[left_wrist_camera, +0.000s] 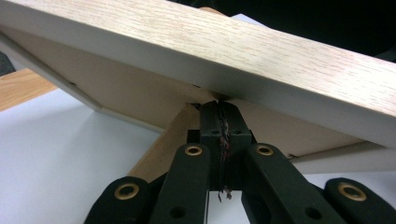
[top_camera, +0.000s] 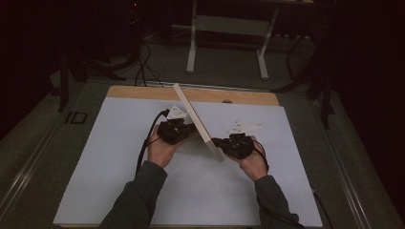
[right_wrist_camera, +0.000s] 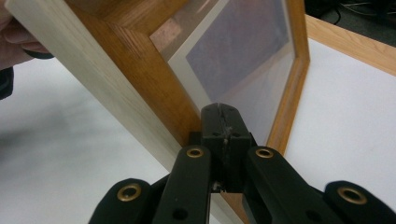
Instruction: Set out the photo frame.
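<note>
The left tool (top_camera: 190, 129) has its jaws fully closed and presses its tip against the back of the light oak-grained rectangular picture frame (top_camera: 197, 121). The right tool (top_camera: 216, 141), jaws likewise closed, bears on the frame's front face near the lower corner. Neither tool pinches anything; the frame is braced between two blunt tips. It stands tilted on one edge near the middle of the white worktop (top_camera: 119, 162). Keep both pushes opposed and level with each other. Uneven pressure would likely let the frame pivot or slide on its lower edge.
</note>
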